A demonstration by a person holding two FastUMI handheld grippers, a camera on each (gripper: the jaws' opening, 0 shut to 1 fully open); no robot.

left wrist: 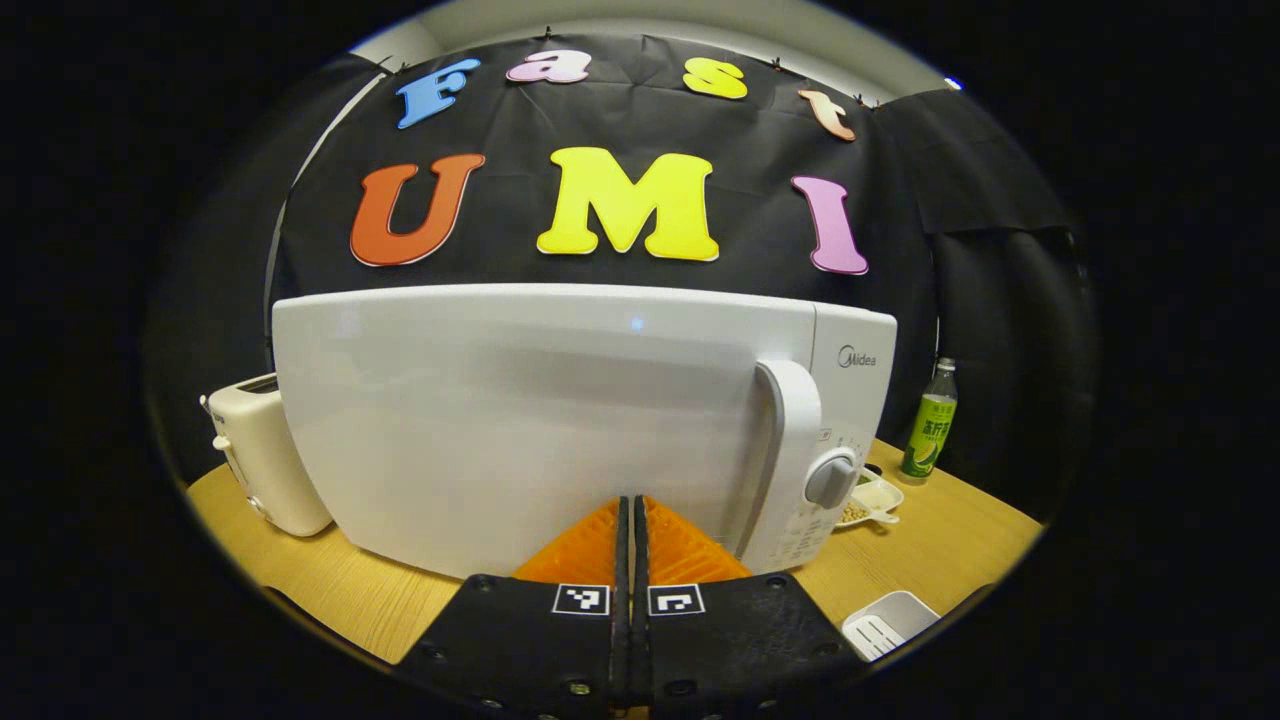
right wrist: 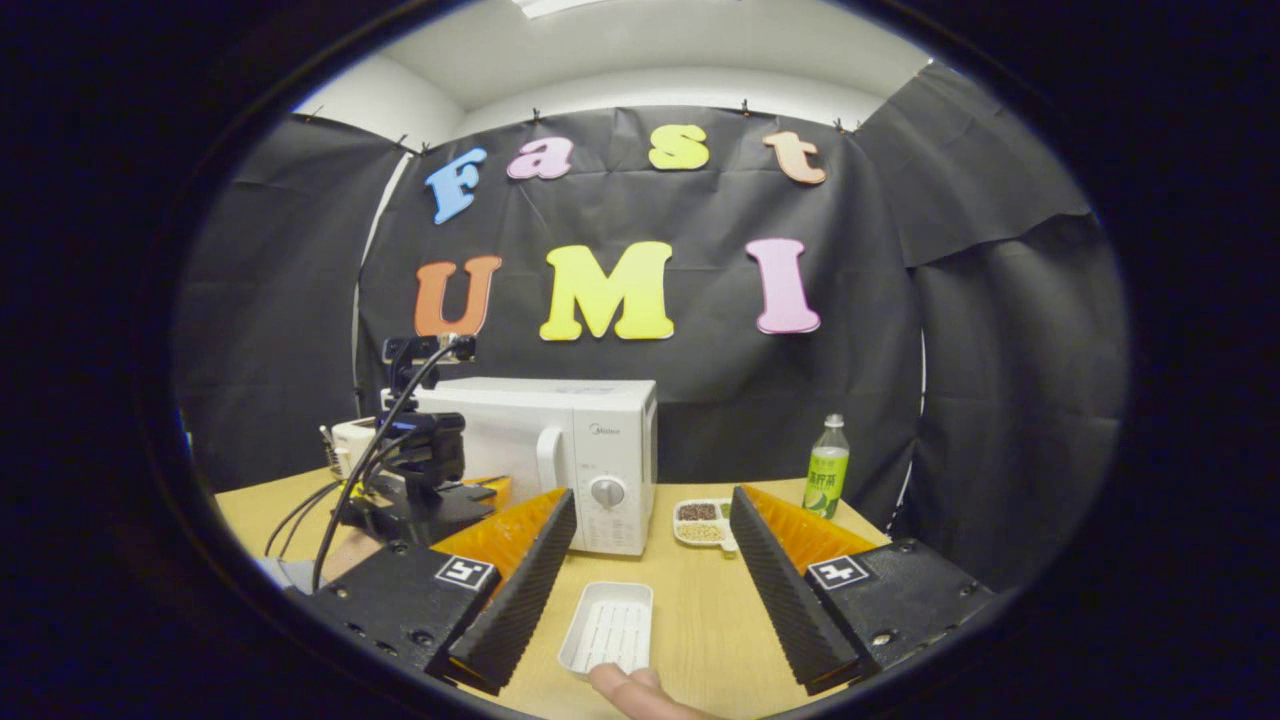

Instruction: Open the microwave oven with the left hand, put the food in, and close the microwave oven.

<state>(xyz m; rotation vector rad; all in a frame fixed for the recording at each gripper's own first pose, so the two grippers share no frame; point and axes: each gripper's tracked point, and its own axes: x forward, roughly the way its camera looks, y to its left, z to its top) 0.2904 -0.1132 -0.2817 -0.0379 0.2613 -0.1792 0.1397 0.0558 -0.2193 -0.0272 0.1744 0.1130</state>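
The white microwave oven (left wrist: 560, 420) stands on the wooden table (left wrist: 930, 530), door closed. The left gripper (left wrist: 630, 515) points level at the door just in front, fingers clenched together on nothing. The right gripper (right wrist: 650, 560) hovers back, spread wide above a white tray (right wrist: 608, 628).

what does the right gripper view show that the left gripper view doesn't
Right gripper view alone: the open right claw, the left claw's camera rig in front of the microwave, and a fingertip at the white tray's near edge.

Left gripper view alone: the shut left claw close to the closed microwave door.

Both: the microwave, its handle and dial, the toaster, the green bottle, the divided dish of grains, the white tray, the wooden table.
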